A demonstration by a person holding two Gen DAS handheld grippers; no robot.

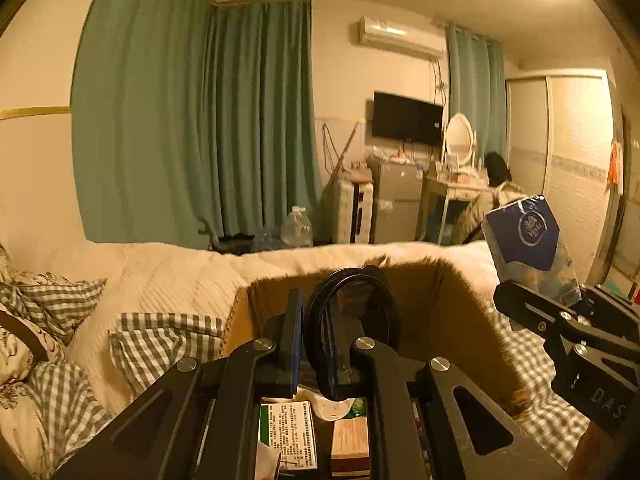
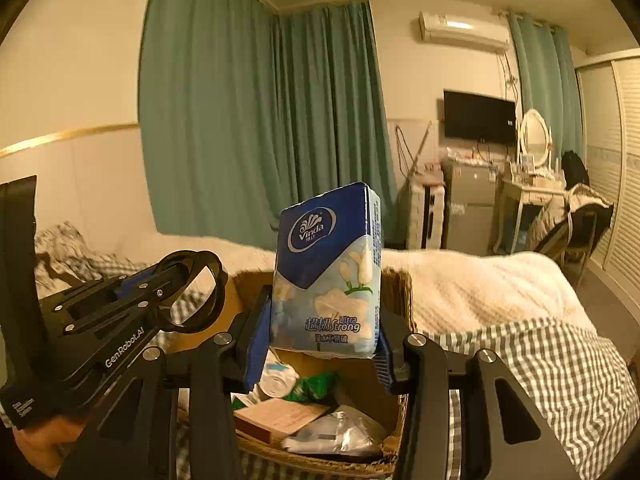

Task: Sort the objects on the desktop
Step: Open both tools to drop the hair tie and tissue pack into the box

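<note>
Nearest in the left wrist view, the left gripper [image 1: 316, 332] has its fingers nearly closed, pinching a black coiled cable [image 1: 356, 300] that loops up above the tips. In the right wrist view the same cable ring [image 2: 196, 292] shows at left, w/ the left gripper's body beside it.

The right gripper [image 2: 320, 344] clamps a blue & white tissue pack [image 2: 326, 272] at its lower end; fingers are part-way apart, pads pressed on both sides of the pack. Pack stands upright, tilted slightly, logo at top. From the left wrist view the pack [image 1: 528, 240] sits at far right above the right gripper's black arm.

Both items hang over an open cardboard box [image 2: 400, 292] resting on the bed. Inside the box: a roll of tape [image 2: 278, 380], a green packet [image 2: 316, 386], a flat tan box [image 2: 280, 416], a clear plastic bag [image 2: 340, 434]. A green & white printed carton [image 1: 290, 432] shows under the left gripper.

Around the box: grey checked bedding [image 2: 540, 368] & a cream blanket [image 1: 160, 276].

Further back: a water jug [image 1: 297, 226] on the floor, teal curtains [image 1: 192, 120], a wall TV [image 1: 407, 118], a dressing table w/ oval mirror [image 1: 459, 134], an AC unit [image 1: 400, 36] high on the wall.
</note>
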